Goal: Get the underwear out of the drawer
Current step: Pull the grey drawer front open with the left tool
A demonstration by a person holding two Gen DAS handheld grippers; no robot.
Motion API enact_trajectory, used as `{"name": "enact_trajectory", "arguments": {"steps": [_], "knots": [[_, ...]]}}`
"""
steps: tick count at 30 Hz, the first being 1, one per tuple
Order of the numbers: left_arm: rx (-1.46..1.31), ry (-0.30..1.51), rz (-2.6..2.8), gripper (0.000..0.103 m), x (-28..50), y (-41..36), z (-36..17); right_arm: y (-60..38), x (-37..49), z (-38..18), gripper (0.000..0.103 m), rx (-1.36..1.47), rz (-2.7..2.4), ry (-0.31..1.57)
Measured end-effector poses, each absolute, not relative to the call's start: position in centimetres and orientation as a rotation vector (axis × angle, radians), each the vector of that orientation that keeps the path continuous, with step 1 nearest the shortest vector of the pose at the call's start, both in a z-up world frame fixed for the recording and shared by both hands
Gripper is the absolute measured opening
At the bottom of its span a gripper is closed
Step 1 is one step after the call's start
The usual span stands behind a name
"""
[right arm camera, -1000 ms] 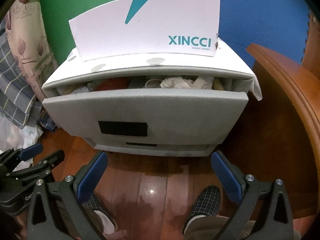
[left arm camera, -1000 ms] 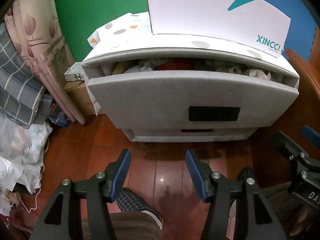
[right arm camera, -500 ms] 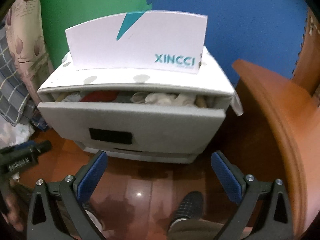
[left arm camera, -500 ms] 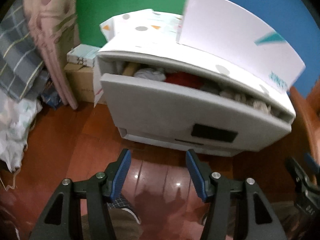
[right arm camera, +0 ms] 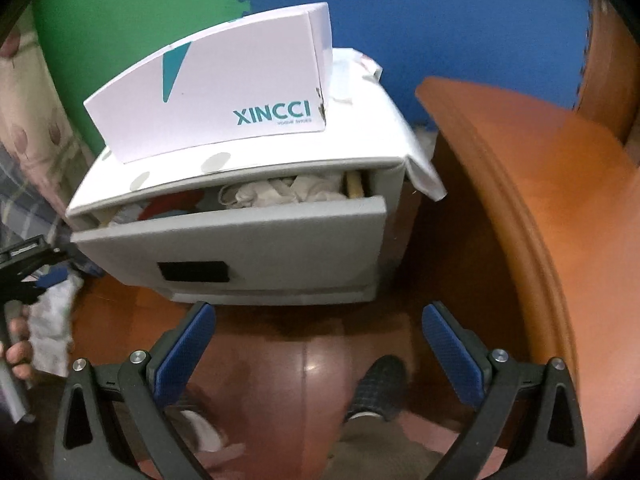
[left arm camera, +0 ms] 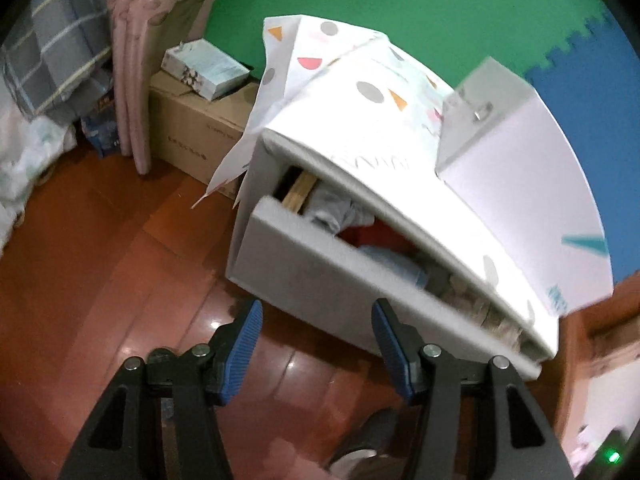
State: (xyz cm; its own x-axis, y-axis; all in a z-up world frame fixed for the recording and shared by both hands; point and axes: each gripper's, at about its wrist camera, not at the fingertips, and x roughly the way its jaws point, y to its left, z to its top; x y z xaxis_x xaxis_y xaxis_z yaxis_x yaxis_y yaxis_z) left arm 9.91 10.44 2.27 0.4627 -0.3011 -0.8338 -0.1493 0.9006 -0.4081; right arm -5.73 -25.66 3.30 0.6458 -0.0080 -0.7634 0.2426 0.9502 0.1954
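A grey drawer (right arm camera: 256, 252) of a small white cabinet (left arm camera: 352, 148) stands partly pulled out, with clothing (right arm camera: 280, 194) heaped inside: whitish, red and light blue pieces (left arm camera: 336, 214). I cannot tell which pieces are underwear. My left gripper (left arm camera: 316, 338) is open and empty, low over the floor in front of the drawer's left end (left arm camera: 320, 272). My right gripper (right arm camera: 318, 340) is open wide and empty, in front of and below the drawer. The left gripper also shows at the left edge of the right wrist view (right arm camera: 24, 268).
A white XINCCI box (right arm camera: 224, 108) sits on the cabinet's dotted cover (left arm camera: 360, 80). A cardboard box (left arm camera: 192, 136) and a curtain (left arm camera: 132, 60) stand left of the cabinet. A curved wooden furniture edge (right arm camera: 532, 208) lies right. My slippered feet (right arm camera: 380, 384) are on the wooden floor (left arm camera: 100, 280).
The left gripper has swung left and closer, now seeing the cabinet at a tilt from its left side. The right gripper has shifted right and pulled back a little. Both stay open.
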Motion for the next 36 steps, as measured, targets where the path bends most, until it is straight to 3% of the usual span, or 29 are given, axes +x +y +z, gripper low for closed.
{"name": "enact_trajectory", "arguments": {"steps": [12, 20, 36], "knots": [[-0.609, 1.151, -0.051, 0.061, 14.8, 12.0, -0.3, -24.1, -5.4, 3.0, 0.102, 0.239, -0.113, 0.878], [-0.65, 1.193, -0.01, 0.073, 16.0, 12.1, -2.1, -24.2, -5.3, 3.0, 0.102, 0.241, -0.112, 0.878], [-0.394, 1.184, -0.043, 0.082, 13.9, 11.5, -1.2, -24.6, -5.5, 3.4, 0.102, 0.257, -0.118, 0.849]]}}
